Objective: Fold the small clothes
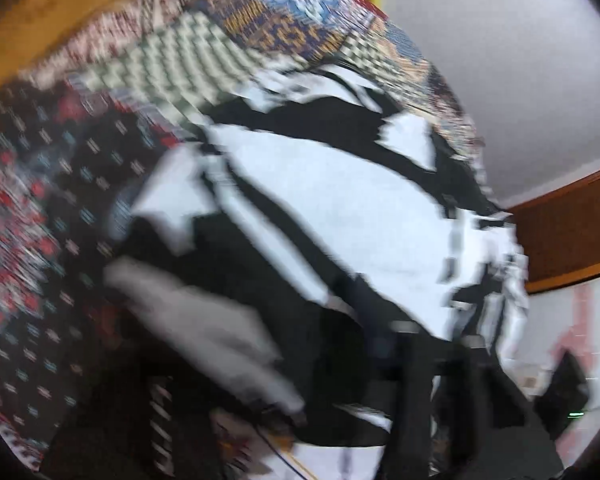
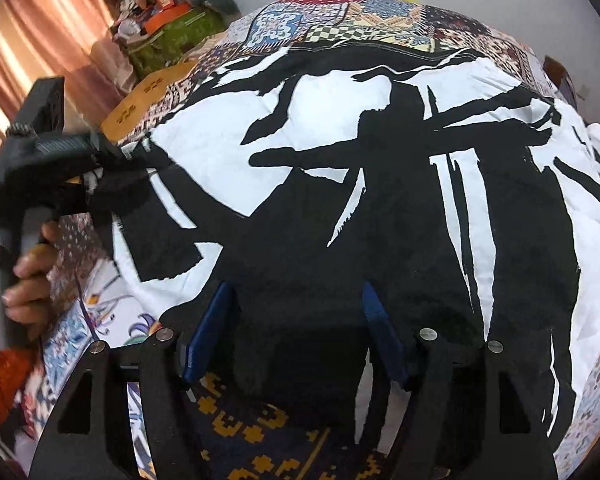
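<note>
A black and white printed garment (image 2: pixel 380 184) lies spread over a patterned patchwork cloth (image 2: pixel 340 28). My right gripper (image 2: pixel 296 320) is open, its blue pads (image 2: pixel 208 332) wide apart over the garment's near black edge. My left gripper (image 2: pixel 136 160) shows at the left of the right wrist view, shut on the garment's left edge, held by a hand. The left wrist view is heavily motion blurred; the garment (image 1: pixel 340 208) fills its middle and the left gripper's own fingers cannot be made out there.
The patchwork cloth (image 1: pixel 180 60) covers the surface. A cluttered pile with a green bag (image 2: pixel 172 36) stands at the back left by pink curtains (image 2: pixel 40 48). A white wall (image 1: pixel 520 60) and a brown wooden panel (image 1: pixel 572 236) lie to the right.
</note>
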`<action>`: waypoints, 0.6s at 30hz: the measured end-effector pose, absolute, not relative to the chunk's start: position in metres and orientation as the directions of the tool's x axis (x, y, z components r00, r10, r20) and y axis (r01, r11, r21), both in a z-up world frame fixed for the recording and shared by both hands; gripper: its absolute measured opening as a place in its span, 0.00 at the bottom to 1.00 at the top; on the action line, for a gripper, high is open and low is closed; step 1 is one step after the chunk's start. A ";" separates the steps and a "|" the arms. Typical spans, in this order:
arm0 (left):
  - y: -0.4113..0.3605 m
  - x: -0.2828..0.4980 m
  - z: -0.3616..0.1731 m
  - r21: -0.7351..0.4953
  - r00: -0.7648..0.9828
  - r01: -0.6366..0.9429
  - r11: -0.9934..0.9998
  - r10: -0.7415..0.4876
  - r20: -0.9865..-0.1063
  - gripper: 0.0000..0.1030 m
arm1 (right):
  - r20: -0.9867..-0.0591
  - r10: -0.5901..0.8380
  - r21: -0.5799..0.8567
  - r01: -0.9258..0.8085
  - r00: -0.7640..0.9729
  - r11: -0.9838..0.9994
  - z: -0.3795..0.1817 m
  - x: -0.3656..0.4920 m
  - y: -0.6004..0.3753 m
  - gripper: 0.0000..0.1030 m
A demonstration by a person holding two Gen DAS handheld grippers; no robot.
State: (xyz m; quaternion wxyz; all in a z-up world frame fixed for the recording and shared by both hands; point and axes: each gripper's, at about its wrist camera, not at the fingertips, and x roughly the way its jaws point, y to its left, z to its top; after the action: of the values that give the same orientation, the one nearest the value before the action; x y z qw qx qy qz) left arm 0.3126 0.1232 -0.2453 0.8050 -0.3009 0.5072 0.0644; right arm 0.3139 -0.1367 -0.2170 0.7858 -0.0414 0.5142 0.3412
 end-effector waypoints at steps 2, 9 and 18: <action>0.123 0.311 -0.246 -0.397 0.483 -0.405 0.823 -0.177 -0.858 0.22 | -0.822 0.520 0.338 -0.536 0.232 0.774 -0.215 0.316 -0.142 0.65; 0.137 0.280 -0.211 -0.298 0.543 -0.393 0.870 -0.042 -0.839 0.14 | -0.810 0.502 0.310 -0.504 0.303 0.806 -0.197 0.307 -0.167 0.63; 0.139 0.248 -0.126 -0.065 0.673 -0.388 0.919 0.235 -0.702 0.11 | -0.849 0.378 0.163 -0.498 0.369 0.852 -0.207 0.300 -0.197 0.63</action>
State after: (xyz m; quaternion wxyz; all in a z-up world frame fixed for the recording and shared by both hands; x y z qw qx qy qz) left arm 0.2483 0.1395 -0.1263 0.9085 -0.1047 0.3664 0.1714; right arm 0.3003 -0.1968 -0.2074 0.8253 -0.0604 0.4949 0.2652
